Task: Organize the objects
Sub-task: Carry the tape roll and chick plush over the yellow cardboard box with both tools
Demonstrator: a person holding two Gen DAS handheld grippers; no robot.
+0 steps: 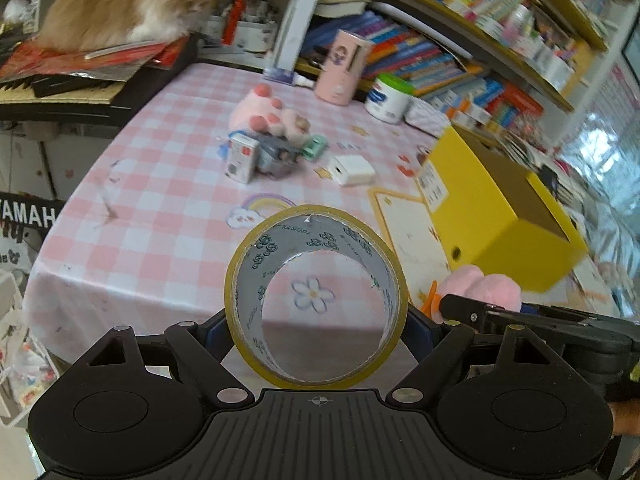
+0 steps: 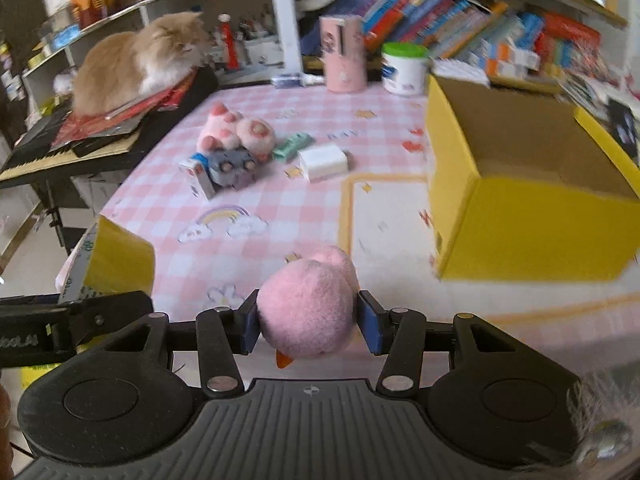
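Tape roll [image 1: 316,300] clamped between left fingers [image 1: 218,330], plush [image 2: 308,312] between right fingers [image 2: 250,328]

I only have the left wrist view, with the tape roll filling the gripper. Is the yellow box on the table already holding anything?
Observer: From the right wrist view, the visible part of the yellow box interior shows bare cardboard; its near corner is hidden.
Operator: What is the pink thing at my right edge?
Observer: A pink plush toy with an orange beak, clamped in the right gripper.
Operator: Is my tape roll visible from there?
Observer: Yes, the tape roll's yellow edge shows at left, above the left gripper's black arm.
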